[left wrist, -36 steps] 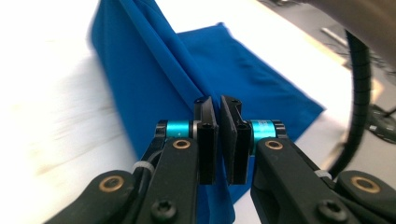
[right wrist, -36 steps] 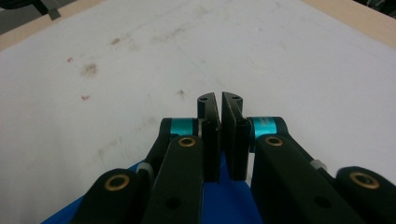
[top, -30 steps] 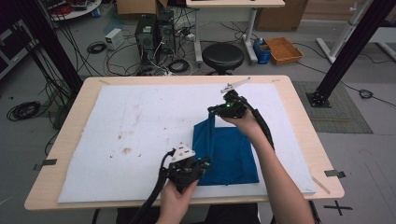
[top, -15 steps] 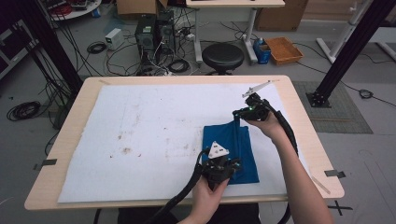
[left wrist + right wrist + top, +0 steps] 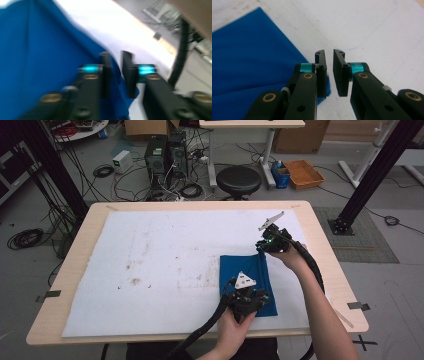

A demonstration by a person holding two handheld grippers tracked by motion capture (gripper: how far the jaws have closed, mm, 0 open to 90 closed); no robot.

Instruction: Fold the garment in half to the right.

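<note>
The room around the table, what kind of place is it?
Probably a lab or workshop. Behind the table lie tangled cables beside a computer tower, with a black stool and dark metal frame posts around.

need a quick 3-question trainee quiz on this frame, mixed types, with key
1. True or false: the blue cloth lies folded on the white mat, toward the side of the person's right hand.
2. Multiple choice: the left tool has its jaws
A. clamped on a cup
B. parted, just been opening, with the cloth's edge between them
C. shut on the mat
3. Fill in: the right tool sits at the cloth's far ______, jaws slightly apart.

Key
1. True
2. B
3. corner
</note>
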